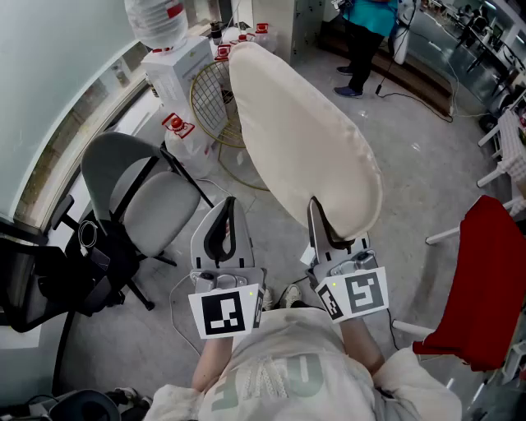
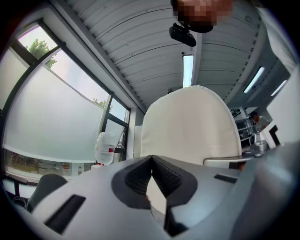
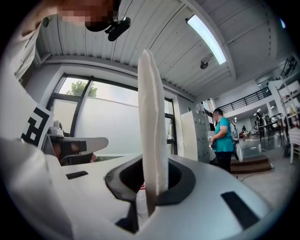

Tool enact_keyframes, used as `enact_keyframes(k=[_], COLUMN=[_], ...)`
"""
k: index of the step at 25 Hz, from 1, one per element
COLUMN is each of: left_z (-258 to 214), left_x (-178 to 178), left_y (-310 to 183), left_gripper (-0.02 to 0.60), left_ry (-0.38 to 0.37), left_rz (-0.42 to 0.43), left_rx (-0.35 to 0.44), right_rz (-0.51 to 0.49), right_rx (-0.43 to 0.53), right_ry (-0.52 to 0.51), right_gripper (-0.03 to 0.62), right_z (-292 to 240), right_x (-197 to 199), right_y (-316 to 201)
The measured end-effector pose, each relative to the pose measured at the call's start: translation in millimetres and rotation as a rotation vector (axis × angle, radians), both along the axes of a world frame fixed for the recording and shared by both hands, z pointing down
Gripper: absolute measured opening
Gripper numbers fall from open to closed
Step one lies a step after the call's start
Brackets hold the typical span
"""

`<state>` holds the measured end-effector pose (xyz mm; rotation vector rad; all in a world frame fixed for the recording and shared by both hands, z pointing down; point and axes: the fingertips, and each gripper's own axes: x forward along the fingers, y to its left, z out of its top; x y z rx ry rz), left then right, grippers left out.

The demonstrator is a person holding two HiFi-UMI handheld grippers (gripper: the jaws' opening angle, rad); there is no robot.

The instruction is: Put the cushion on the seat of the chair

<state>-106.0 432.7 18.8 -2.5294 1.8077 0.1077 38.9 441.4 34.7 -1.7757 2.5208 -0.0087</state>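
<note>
A large cream cushion (image 1: 304,140) hangs in the air in front of me, tilted up and away. My right gripper (image 1: 319,215) is shut on the cushion's near lower edge. In the right gripper view the cushion (image 3: 152,126) stands edge-on between the jaws of the right gripper (image 3: 151,180). My left gripper (image 1: 226,229) is level beside it, shut with nothing held, its tips meeting in the left gripper (image 2: 151,158) view. There the cushion (image 2: 190,126) fills the background. The grey chair (image 1: 156,205) stands at the left, its seat bare.
A water dispenser with a bottle (image 1: 160,25) and a round wire fan (image 1: 215,103) stand behind the chair. A black office chair (image 1: 49,279) is at the near left, and a red chair (image 1: 485,284) at the right. A person in teal (image 1: 366,33) stands far off.
</note>
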Motion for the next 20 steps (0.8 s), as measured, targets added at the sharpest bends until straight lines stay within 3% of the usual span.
enact_keyframes(k=[20], left_z=[9.2], left_x=[29.5], left_y=[-8.8], left_gripper=[0.014], left_ry=[0.019], left_rz=[-0.056], left_rx=[0.009], right_rz=[-0.018], right_rx=[0.003], right_ry=[-0.016], right_gripper=[0.043], right_z=[9.9], right_x=[59.6], right_y=[-6.9])
